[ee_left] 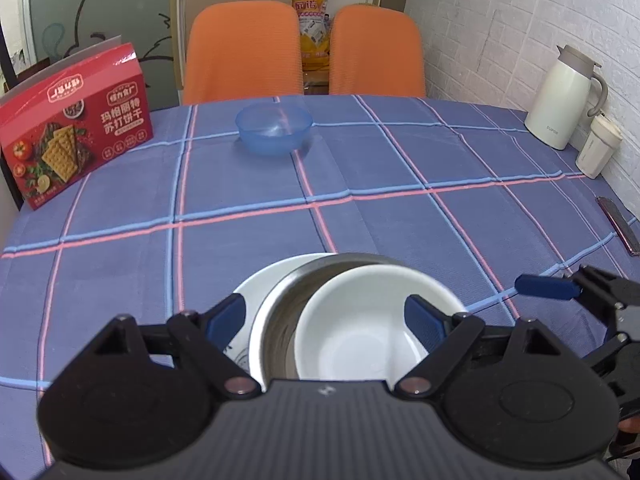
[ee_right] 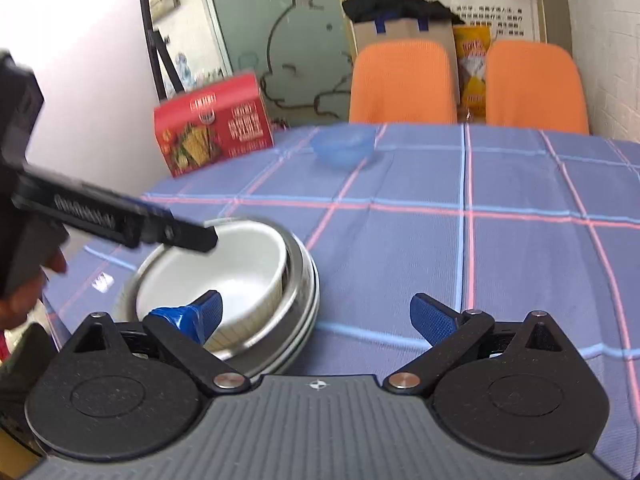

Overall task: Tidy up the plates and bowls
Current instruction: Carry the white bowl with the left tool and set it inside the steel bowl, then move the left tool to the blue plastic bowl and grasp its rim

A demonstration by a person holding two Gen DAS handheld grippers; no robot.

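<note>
Bowls: 3 total. 1 white bowl (ee_left: 356,320) sits in 1 steel bowl (ee_left: 280,308), stacked on 1 white plate (ee_left: 256,284) at near table edge. 1 blue bowl (ee_left: 274,128) well apart, far side of stack near 2 orange chairs (ee_left: 244,52). Left gripper (ee_left: 326,322) fingers wide, over stack, holding nothing. Right gripper (ee_right: 316,316) fingers wide, empty, just right of stack. Checked cloth (ee_left: 360,216) between stack & blue bowl is bare. 1 red box (ee_left: 76,128) far-left of stack, 1 kettle (ee_left: 560,100) far-right.

Red cracker box (ee_left: 76,128), cream thermos jug (ee_left: 564,96), small lidded cup (ee_left: 599,146), two orange chairs (ee_left: 244,52) behind plaid tablecloth (ee_left: 360,208).
</note>
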